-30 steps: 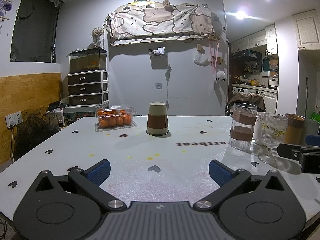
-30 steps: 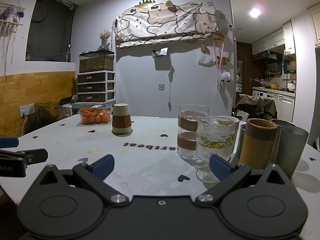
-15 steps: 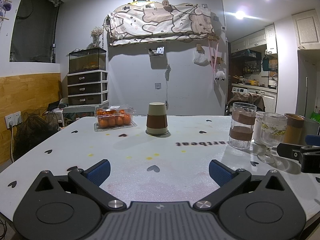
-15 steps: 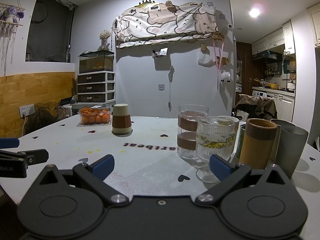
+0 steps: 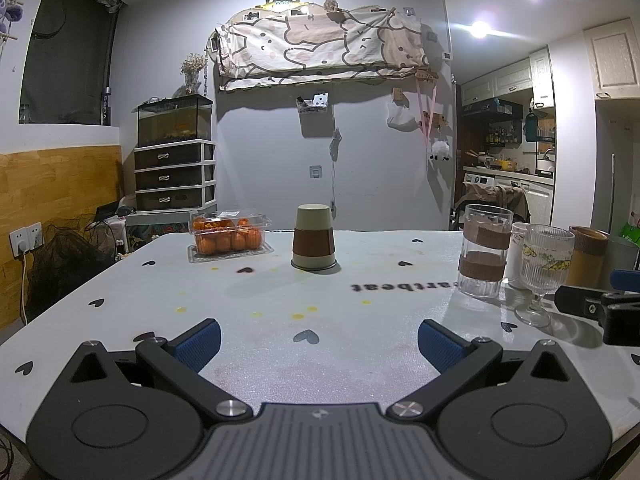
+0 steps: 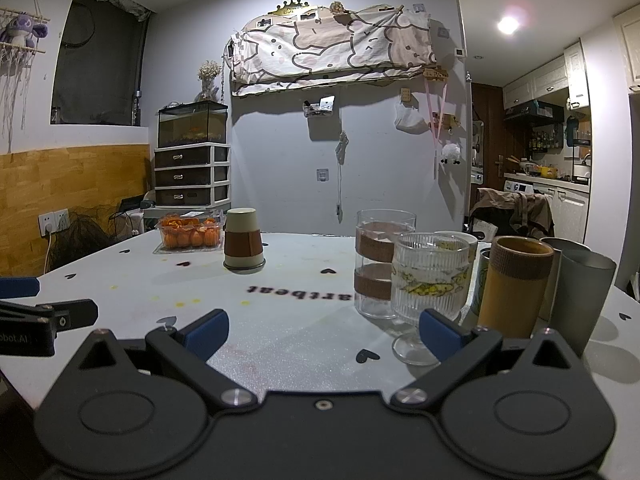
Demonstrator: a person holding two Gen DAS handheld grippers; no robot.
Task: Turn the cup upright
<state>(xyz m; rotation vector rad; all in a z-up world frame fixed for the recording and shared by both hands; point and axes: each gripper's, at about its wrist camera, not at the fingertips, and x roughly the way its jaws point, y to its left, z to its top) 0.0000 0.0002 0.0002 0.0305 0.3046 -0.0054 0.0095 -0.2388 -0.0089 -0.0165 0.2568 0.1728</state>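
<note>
A beige cup with a brown sleeve (image 5: 313,237) stands upside down, mouth on the white table (image 5: 280,300), straight ahead in the left wrist view. It shows left of centre in the right wrist view (image 6: 243,239). My left gripper (image 5: 318,344) is open and empty, low over the near table, well short of the cup. My right gripper (image 6: 323,332) is open and empty, with a stemmed ribbed glass (image 6: 428,280) just beyond its right finger. Each gripper's side shows at the edge of the other's view.
A clear box of oranges (image 5: 228,236) sits left of the cup. A group of upright vessels stands at the right: a banded glass (image 6: 382,262), a tan cup (image 6: 514,284) and grey tumblers (image 6: 582,296). The table edge runs along the left.
</note>
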